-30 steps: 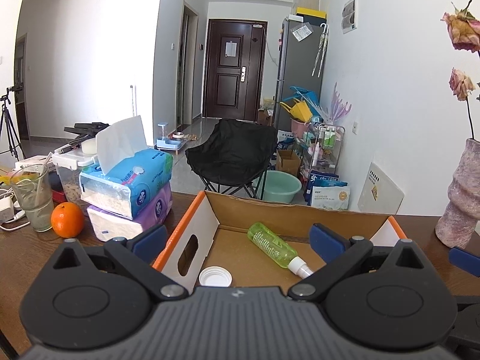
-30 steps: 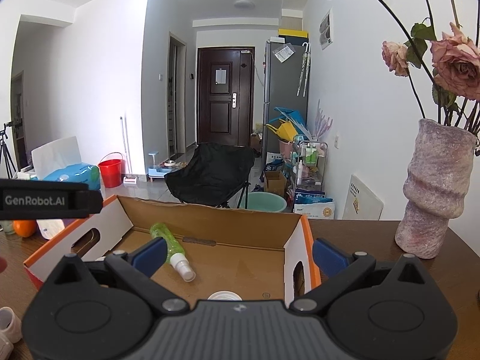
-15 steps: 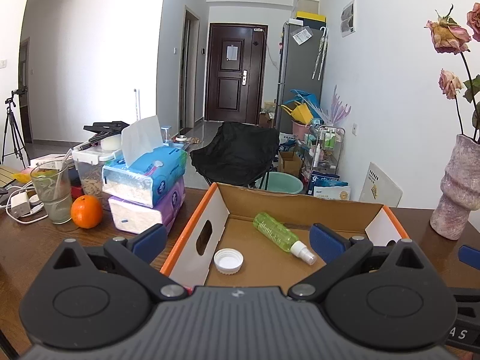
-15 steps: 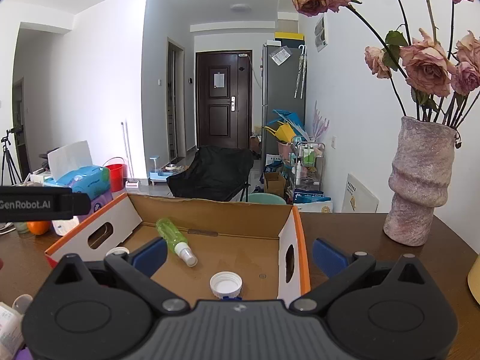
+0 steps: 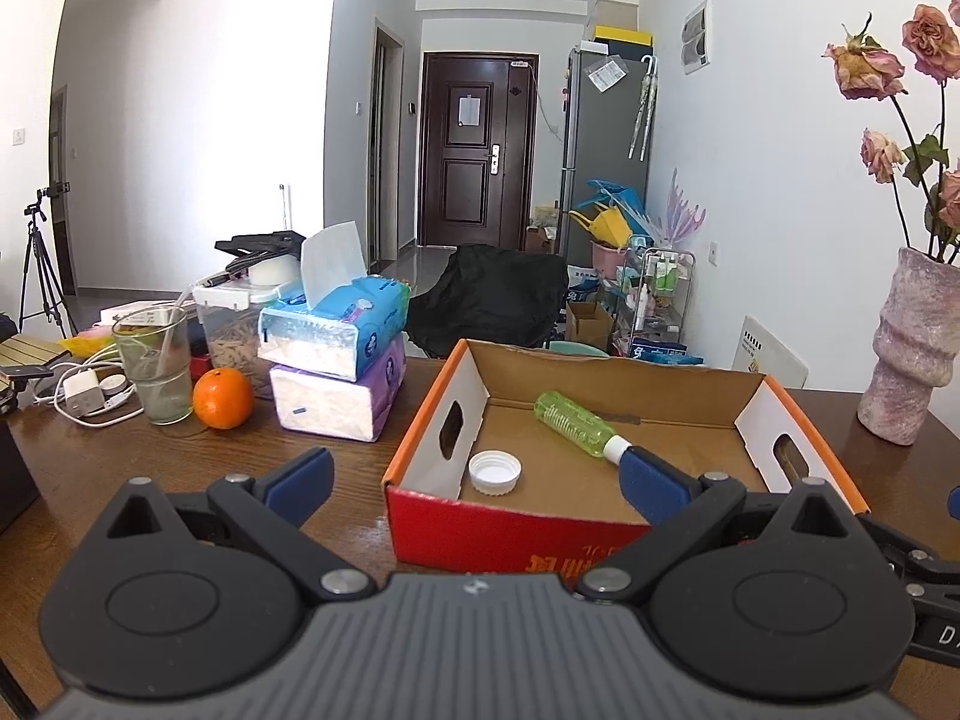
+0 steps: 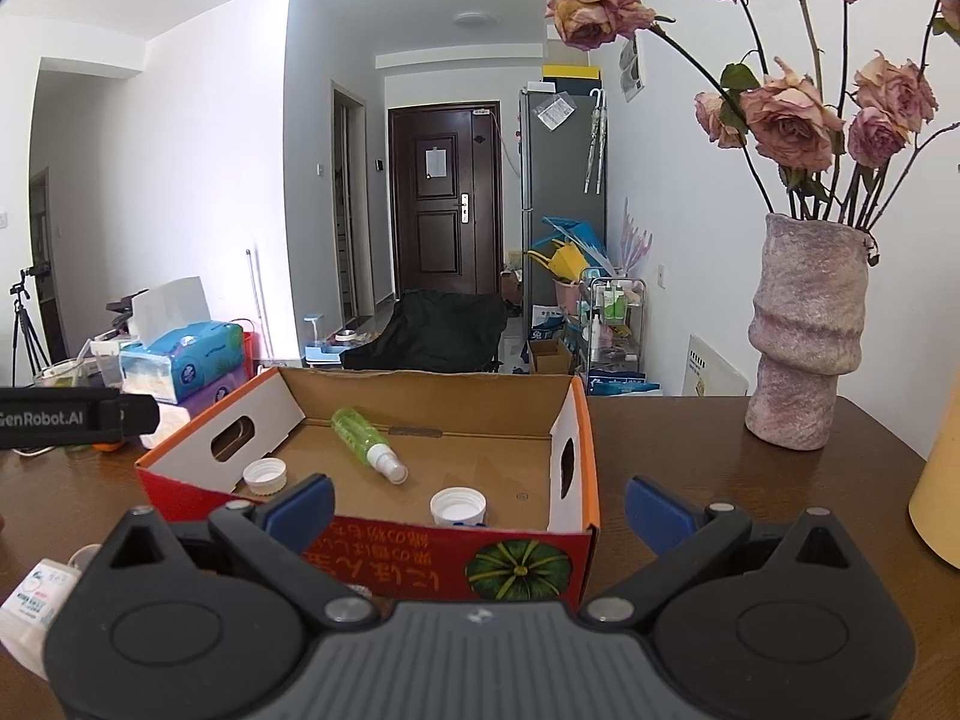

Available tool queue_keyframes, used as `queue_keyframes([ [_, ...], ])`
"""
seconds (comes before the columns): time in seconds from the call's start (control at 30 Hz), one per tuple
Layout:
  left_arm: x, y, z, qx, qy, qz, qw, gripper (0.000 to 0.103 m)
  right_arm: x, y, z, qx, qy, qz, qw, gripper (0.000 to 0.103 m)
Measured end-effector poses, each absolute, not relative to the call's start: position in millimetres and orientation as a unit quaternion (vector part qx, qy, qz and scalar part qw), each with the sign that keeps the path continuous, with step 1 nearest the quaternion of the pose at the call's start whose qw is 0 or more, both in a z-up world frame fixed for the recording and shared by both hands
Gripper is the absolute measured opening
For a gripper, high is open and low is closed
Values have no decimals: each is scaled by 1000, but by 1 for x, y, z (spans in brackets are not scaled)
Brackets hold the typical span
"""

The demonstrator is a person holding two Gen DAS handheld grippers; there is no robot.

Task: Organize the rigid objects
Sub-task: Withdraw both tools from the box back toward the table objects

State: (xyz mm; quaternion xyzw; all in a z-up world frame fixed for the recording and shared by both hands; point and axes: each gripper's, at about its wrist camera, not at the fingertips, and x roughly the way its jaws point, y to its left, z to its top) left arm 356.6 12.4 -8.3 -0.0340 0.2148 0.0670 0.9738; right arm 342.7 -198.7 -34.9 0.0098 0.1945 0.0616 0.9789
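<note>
An open cardboard box (image 5: 420,504) with red front and orange rim stands on the brown table; it also shows in the right wrist view (image 6: 456,552). Inside lie a green spray bottle (image 5: 575,425) (image 6: 366,443) and a white cap (image 5: 495,471) (image 6: 264,475). The right wrist view shows a second white cap (image 6: 458,506) in the box. My left gripper (image 5: 474,480) is open and empty before the box's front wall. My right gripper (image 6: 477,507) is open and empty, near the box's front right corner. A small white bottle (image 6: 33,600) lies at the lower left of the right wrist view.
Left of the box stand stacked tissue packs (image 5: 336,372), an orange (image 5: 222,399), a glass (image 5: 155,366) and chargers with cables (image 5: 84,390). A pink vase with dried roses (image 6: 804,336) stands right of the box. A yellow object (image 6: 939,480) is at the far right.
Both grippers have pulled back from over the box toward the table's near side; the box's red front wall now shows. Both stay open and empty.
</note>
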Motion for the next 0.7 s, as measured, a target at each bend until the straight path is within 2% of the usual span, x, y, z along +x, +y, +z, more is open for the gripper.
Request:
queue_keyframes([
  [0.7,276,15,-26,-13,222,59,973,103,264,-194,-50,6,199,72,977,103],
])
